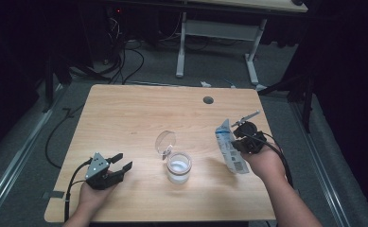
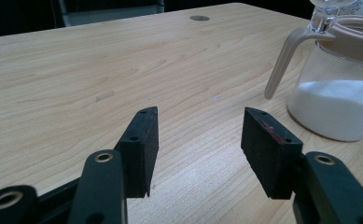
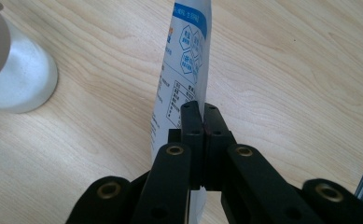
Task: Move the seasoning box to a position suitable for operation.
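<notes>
1. The right gripper [image 1: 238,135] pinches a white and blue plastic pouch [image 1: 229,149] with its jaws pressed tight on it, above the right side of the light wooden desk [image 1: 139,109].
2. The left gripper [image 1: 122,161] rests with jaws spread and nothing between them.
3. A clear glass jar of white powder [image 1: 179,167] stands between both grippers, its round lid [image 1: 165,142] flipped open.

Bench [image 1: 139,109]: pale wood, fine lengthwise grain; small grey round plug [image 1: 208,100] near 12 o'clock edge.
Jar [image 1: 179,168]: clear glass, white powder inside; beige collar and handle; clear lid [image 1: 165,142] tipped up at jar's 11 o'clock.
Packet [image 1: 230,147]: white, blue band at top, blue hexagon marks, black print and barcode.
Left gripper [image 1: 123,161]: black, grey plate on top; brass-coloured rivets; reddish streak on one pad.
Right gripper [image 1: 238,142]: black, brass-coloured rivets.
Floor: grey carpet, black cables.
</notes>
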`<state>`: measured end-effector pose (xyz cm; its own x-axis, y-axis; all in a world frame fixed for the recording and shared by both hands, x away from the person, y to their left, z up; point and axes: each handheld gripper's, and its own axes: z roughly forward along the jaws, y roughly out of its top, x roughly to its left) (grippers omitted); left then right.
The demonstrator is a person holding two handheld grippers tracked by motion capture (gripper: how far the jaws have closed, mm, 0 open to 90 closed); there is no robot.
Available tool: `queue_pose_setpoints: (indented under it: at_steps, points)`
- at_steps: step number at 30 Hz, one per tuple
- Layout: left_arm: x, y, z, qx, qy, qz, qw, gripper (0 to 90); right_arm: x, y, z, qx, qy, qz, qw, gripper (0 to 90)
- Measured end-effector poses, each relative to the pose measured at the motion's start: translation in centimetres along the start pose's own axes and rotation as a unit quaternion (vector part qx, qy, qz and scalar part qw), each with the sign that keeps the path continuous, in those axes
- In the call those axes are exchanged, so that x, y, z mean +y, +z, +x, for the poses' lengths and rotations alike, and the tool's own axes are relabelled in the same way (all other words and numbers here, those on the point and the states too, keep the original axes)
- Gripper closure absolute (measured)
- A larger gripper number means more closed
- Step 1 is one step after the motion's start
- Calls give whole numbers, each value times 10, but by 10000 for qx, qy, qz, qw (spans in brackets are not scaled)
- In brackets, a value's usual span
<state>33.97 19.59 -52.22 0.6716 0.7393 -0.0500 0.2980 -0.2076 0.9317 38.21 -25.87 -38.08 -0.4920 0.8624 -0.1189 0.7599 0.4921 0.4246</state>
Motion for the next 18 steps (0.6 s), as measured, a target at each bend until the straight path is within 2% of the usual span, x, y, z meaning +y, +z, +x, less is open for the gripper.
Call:
queue_pose_setpoints:
  at_steps: [8,18]
  points:
    - [0,0,0,-30,-28,-3,10000,467,-2,-3,0,-24,52,-194,9998,900]
    - [0,0,0,-33,-27,1,10000,467,-10,-6,-1,-56,228,-520,9984,900]
